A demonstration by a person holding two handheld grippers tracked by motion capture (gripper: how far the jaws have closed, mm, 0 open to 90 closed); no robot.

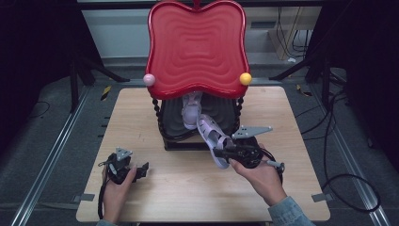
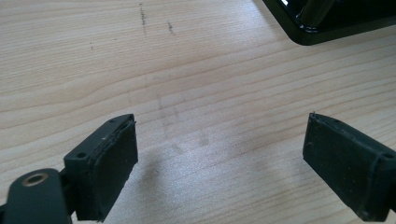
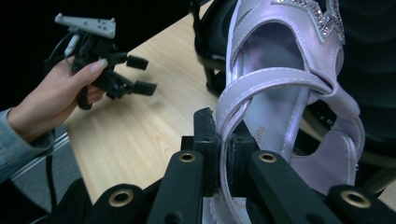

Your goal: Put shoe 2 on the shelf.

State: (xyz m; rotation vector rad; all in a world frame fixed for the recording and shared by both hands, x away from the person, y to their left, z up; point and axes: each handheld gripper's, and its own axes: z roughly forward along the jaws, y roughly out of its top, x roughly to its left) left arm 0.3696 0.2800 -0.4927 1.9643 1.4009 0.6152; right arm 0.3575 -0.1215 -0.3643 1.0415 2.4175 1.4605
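The red tray (image 1: 196, 47) of the stand covers most of the second sandal (image 1: 190, 110) at the frame's centre. In the right gripper view, the held sandal (image 3: 285, 93) runs off the top edge, and the black shelf (image 3: 373, 70) behind stays too dark to read.

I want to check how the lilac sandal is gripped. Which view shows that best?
The right gripper view: the right tongs are shut on a strap of the lilac sandal, seen close up. The high view shows the sandal small, held at the front of the black rack. The left gripper view shows bare table.
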